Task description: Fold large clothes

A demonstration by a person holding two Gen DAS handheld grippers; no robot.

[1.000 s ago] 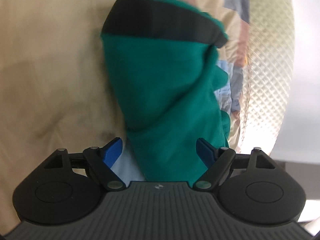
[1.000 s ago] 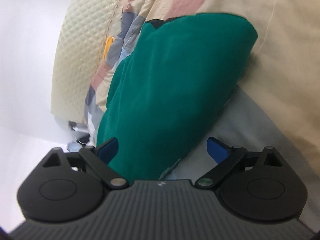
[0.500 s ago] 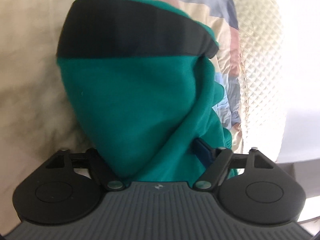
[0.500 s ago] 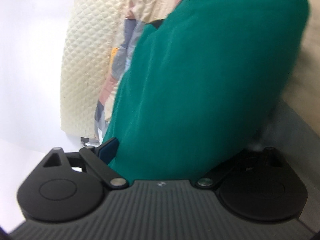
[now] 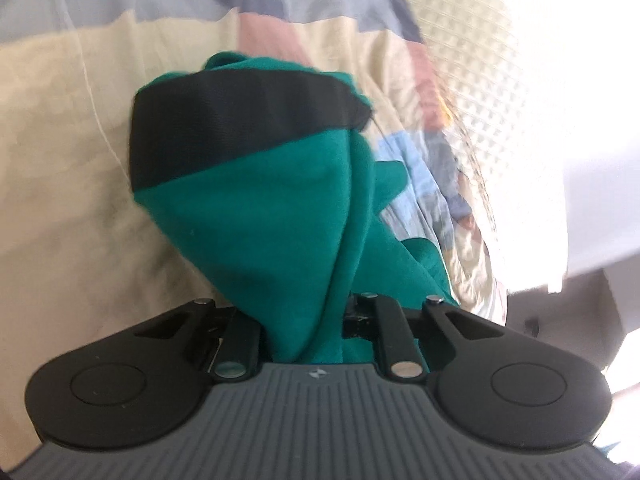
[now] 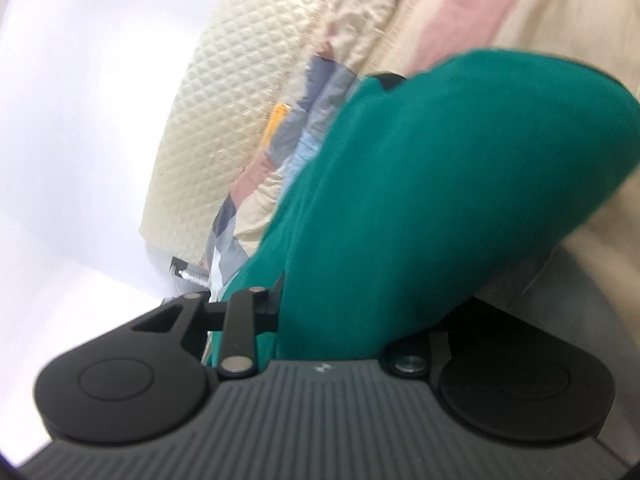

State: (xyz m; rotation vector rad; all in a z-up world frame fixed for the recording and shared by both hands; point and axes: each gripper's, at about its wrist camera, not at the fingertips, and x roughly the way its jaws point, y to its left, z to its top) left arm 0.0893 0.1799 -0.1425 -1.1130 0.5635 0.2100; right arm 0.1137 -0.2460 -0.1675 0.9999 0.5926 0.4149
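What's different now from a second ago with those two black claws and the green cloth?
Both claws stood open around the green fabric garment with the black band; now the left gripper and right gripper are closing with it bunched between their fingers. The fabric looks gathered and raised. The patchwork bedcover beneath lies as before.

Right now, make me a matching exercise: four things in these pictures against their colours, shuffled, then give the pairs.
Things:
1. garment
2. band on the garment
3. quilted mattress
4. small tag by the mattress edge

Colours:
A. black
B. yellow
C. green
D. cream

Pairs: 1-C, 2-A, 3-D, 4-B
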